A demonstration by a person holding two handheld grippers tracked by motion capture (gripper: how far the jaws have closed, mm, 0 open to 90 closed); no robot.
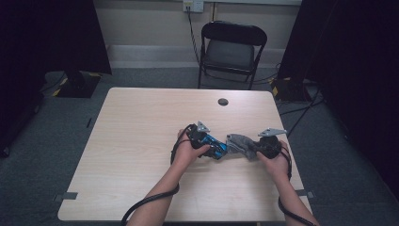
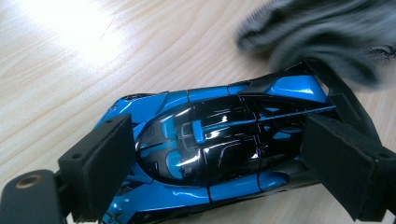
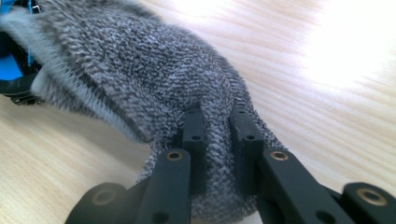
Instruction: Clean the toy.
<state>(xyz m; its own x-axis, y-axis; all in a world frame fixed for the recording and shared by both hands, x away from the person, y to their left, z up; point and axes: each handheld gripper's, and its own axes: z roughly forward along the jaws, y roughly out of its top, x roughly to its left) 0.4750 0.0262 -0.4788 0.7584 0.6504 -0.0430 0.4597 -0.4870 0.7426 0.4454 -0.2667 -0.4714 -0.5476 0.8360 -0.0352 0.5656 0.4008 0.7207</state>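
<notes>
Right now the whole job turns on how the toy car (image 1: 217, 148) and the grey sock (image 1: 241, 145) line up near the middle of the table (image 1: 141, 141). The left gripper (image 1: 206, 141) holds the blue and black car across its body, one pad on each flank, as its own view shows (image 2: 205, 149). The car's long axis runs left to right across the table, with one end pointing at the sock just to its right. The right gripper (image 1: 263, 147) has its jaws pressed nearly together, pinching a fold of the sock (image 3: 140, 84), whose ribbed open mouth faces left toward the car (image 3: 11, 70). In the right gripper view the mouth seems to reach that end of the car, though whether it overlaps cannot be told. Since both hands sit level, the next move is probably a straight slide of one toward the other.
</notes>
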